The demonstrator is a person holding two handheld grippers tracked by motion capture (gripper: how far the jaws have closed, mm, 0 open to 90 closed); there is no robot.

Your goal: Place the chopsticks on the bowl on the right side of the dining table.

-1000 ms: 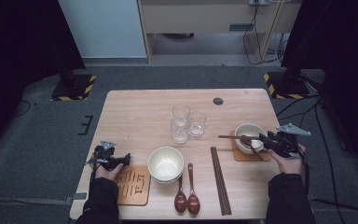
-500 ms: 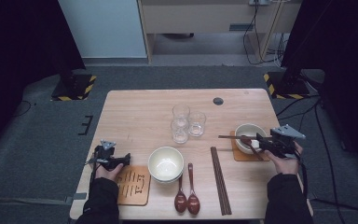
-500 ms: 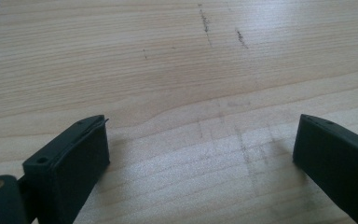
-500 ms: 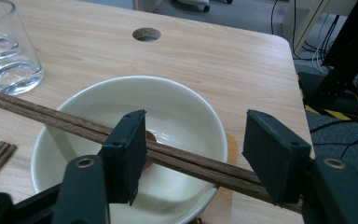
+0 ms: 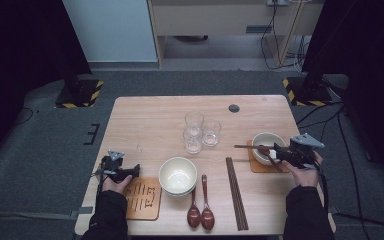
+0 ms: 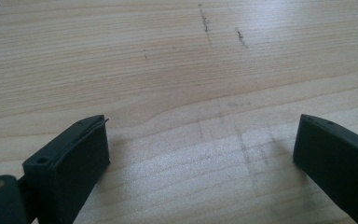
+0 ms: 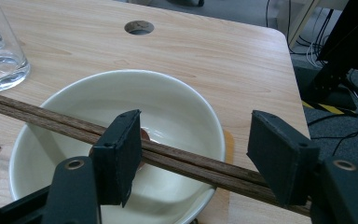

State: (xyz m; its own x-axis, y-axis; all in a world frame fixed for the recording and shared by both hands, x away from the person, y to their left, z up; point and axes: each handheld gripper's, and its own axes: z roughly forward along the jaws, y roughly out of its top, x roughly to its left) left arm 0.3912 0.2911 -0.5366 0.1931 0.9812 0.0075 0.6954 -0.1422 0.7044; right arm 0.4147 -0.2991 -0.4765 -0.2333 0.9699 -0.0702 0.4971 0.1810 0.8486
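The right gripper (image 7: 193, 154) has just been opening; its jaws stand released around the chopsticks (image 7: 177, 156), which lie across the bowl (image 7: 168, 102) rim, apparently touching one pad. The left gripper (image 6: 200, 158) rests released over bare counter (image 6: 177, 60).

Far half of the worktop (image 5: 150, 117) is bare wood, giving free passage from the left edge up to the cluster of three glasses (image 5: 201, 132) at centre. Near edge is crowded: left coaster (image 5: 142, 198), stacked bowls (image 5: 178, 175), two spoons (image 5: 200, 205) and a chopstick pair (image 5: 236, 192) lie side by side with narrow lanes between. On the right, chopsticks (image 7: 186, 161) lie across the bowl (image 7: 177, 107), passing between the right gripper (image 7: 193, 156) fingers and blocking entry from above; bare wood lies ahead of the wide-spread left gripper (image 6: 200, 154).
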